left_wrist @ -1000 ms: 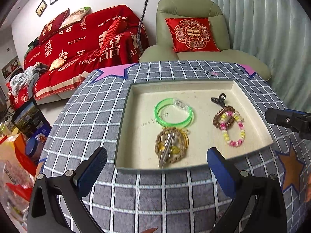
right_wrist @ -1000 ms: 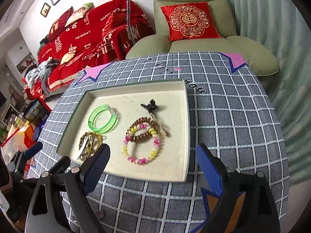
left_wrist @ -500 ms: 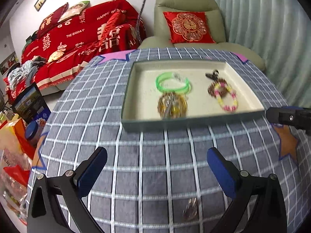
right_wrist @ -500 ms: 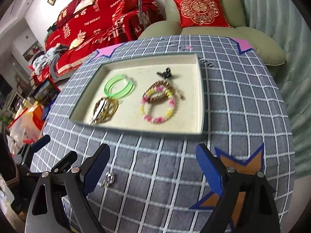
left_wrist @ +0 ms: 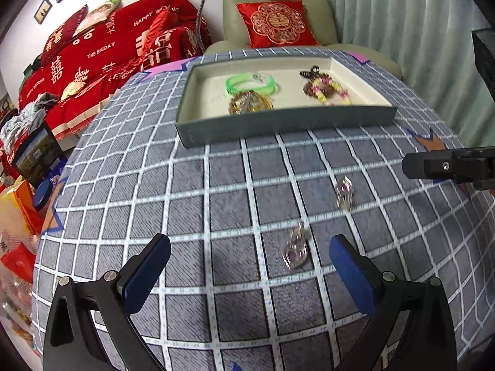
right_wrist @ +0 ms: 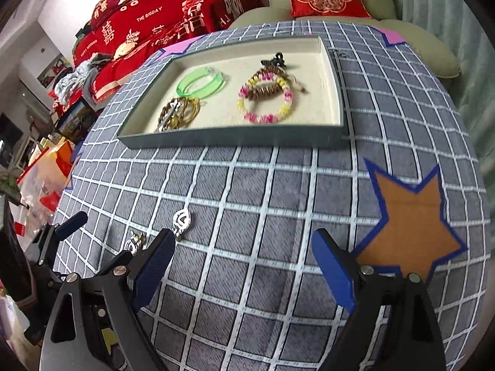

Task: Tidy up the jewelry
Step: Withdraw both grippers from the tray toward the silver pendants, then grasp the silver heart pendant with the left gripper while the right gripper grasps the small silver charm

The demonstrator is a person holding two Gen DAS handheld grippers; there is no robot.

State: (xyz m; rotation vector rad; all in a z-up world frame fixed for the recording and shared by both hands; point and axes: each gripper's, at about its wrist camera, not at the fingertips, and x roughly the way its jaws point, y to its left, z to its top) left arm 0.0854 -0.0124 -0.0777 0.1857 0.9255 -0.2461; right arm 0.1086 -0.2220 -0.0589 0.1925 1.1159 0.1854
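Blue rubber pads line the wide-spread, empty jaws of the left gripper [left_wrist: 250, 267], and a small silver pendant [left_wrist: 295, 249] with a purple stone lies on the cloth just ahead of them, closer to the right-hand pad than to the middle of the gap. A second pendant [left_wrist: 345, 192] of the same kind rests farther out and to the right, apart from the first. The right gripper [right_wrist: 243, 258] is likewise released and holds nothing; in its view that second pendant sits just beyond the tip of its left pad, outside the gap. Well ahead of both tools stands the shallow grey tray [right_wrist: 235, 136], already holding a green bangle [right_wrist: 201, 82], a heap of gold-brown bracelets [right_wrist: 179, 113], a pink-and-yellow bead bracelet [right_wrist: 266, 100] and a dark hair clip [right_wrist: 273, 60]. Judging by this, the step in hand is fetching the loose pendants off the checked tablecloth [left_wrist: 216, 204]. The next move probably calls for shifting the left gripper slightly right, lowering it and pinching carefully, since such thin, flat metal could slip away.
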